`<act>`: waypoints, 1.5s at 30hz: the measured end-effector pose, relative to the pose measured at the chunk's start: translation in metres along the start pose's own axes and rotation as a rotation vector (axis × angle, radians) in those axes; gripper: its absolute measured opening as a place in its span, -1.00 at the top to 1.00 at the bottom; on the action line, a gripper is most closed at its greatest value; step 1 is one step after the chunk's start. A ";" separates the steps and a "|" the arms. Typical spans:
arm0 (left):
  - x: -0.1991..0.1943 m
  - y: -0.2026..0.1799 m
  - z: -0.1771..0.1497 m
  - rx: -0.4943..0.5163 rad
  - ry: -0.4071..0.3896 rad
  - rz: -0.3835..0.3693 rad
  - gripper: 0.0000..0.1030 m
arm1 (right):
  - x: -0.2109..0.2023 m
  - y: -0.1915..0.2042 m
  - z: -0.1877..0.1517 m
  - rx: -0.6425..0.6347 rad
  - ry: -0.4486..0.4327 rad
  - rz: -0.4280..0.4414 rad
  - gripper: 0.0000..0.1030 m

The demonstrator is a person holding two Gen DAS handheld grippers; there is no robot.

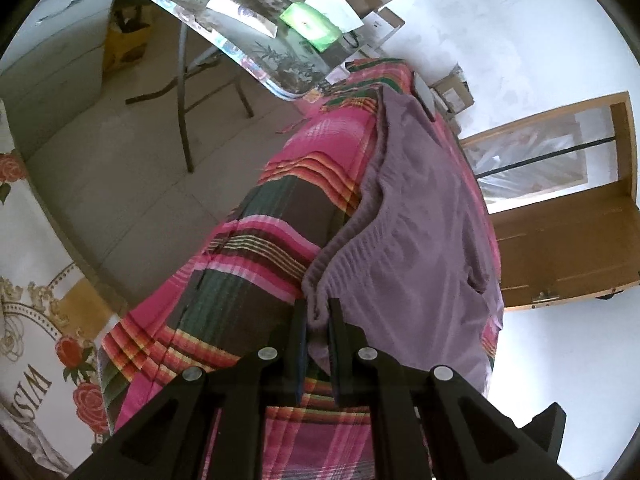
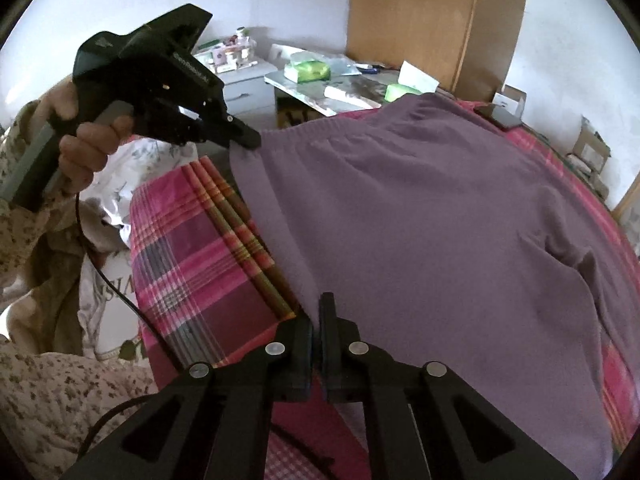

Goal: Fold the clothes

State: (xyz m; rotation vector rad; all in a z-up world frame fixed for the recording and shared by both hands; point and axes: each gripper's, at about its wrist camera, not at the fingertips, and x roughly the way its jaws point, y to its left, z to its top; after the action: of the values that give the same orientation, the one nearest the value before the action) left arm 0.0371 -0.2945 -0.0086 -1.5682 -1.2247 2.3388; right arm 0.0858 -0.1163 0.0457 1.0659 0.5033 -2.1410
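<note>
On the plaid bed, purple clothing pinched at two corners.

Spread across the pink-and-green plaid bedspread [image 2: 200,264], the purple garment [image 2: 440,220] lies mostly flat, its ribbed waistband edge toward the bed's side. The left gripper [image 1: 318,312] has its fingers pressed together on a bunched corner of that waistband; the right gripper [image 2: 318,320] is clamped on the garment's near hem. A hand [image 2: 86,140] in a floral sleeve grips the left tool's handle, a cable trailing below. A dark phone [image 2: 500,116] rests at the garment's far edge. Beyond the bed stands a cluttered folding table [image 1: 224,40] with green packets [image 1: 310,24], and a wooden wardrobe [image 2: 436,24] stands against the wall.
</note>
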 end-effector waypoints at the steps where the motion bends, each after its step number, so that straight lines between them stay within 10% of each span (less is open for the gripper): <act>1: 0.000 -0.001 0.000 0.001 0.002 0.007 0.79 | 0.001 -0.002 0.001 0.002 0.005 0.011 0.85; 10: -0.036 -0.014 0.005 0.061 -0.086 0.105 0.73 | -0.047 -0.031 0.011 0.062 -0.026 0.127 0.37; 24: -0.088 -0.146 0.046 0.425 -0.236 0.216 0.54 | -0.209 -0.160 0.064 0.219 -0.277 -0.278 0.24; 45: 0.154 -0.211 0.161 0.753 -0.084 0.586 0.54 | 0.000 -0.354 0.077 0.295 0.007 -0.293 0.24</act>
State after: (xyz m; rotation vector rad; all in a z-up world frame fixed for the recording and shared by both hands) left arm -0.2403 -0.1719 0.0376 -1.6539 0.2033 2.6971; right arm -0.2116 0.0825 0.1043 1.2203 0.3716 -2.5295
